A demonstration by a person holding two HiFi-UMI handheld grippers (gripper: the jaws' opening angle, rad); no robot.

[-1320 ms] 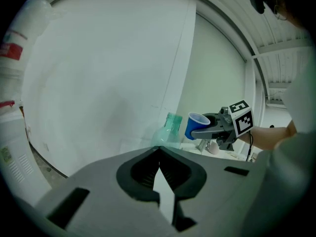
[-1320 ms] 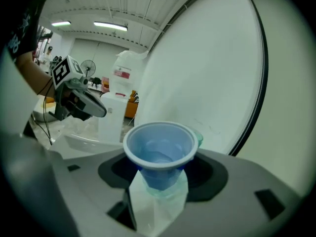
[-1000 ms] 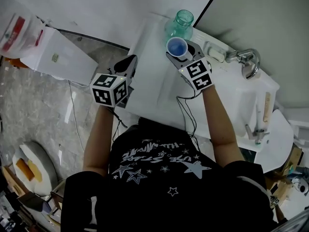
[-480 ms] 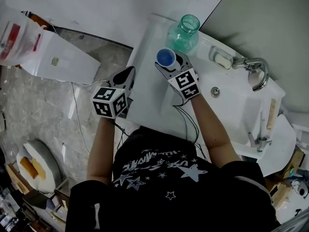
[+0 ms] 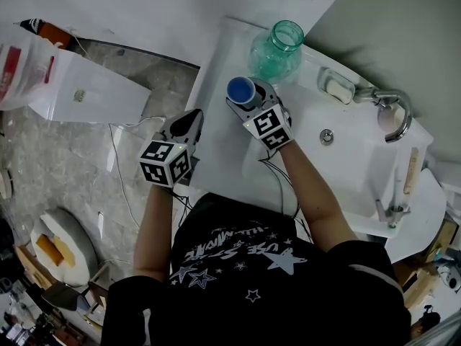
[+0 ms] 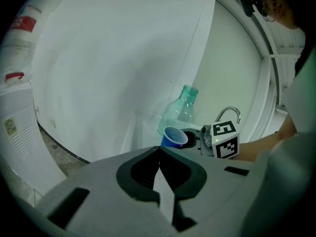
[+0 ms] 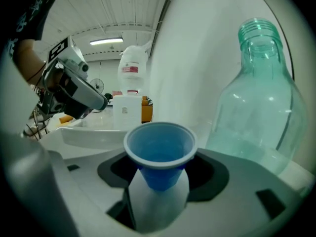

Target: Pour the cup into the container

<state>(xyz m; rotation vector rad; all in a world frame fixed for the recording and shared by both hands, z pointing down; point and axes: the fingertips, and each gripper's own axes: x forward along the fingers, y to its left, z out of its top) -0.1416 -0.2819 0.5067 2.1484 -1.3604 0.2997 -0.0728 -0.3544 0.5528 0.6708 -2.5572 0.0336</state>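
Step in hand, as judged: carry stage ahead of the pour. Upright between the jaws of the right gripper (image 7: 160,171): small blue plastic cup (image 7: 159,149), rim level, nothing tipped. Cannot read a fill level against the blue inner wall, nor any liquid in the container, so pour taken as not yet done.

Next move, as judged: lift until the cup rim clears the mouth of the tall clear green-tinted plastic bottle (image 7: 257,95), bring the lip over that narrow neck, then roll the wrist slowly toward it. Wide rim against a narrow opening, so risk of spill down the bottle's shoulder. Thin cup wall likely to buckle under a harder squeeze.

Right jaws: partly apart, clamped on the tapered lower wall of the cup, one dark pad on each side. Cup centred between them, rim and upper half proud of the jaw tops, base hidden down in the gap.

Ahead and to the right of those jaws: the bottle, upright, uncapped, near the cup but apart from it, mouth well above the cup rim. Under it: ledge of a white ceramic washbasin (image 5: 338,161), with a chrome tap (image 5: 395,110) further off to the right.

Left gripper (image 6: 159,153): jaws together at the tips, nothing between them. Well apart from cup and bottle, both in sight beyond its tips. Free to steady the bottle if wanted.
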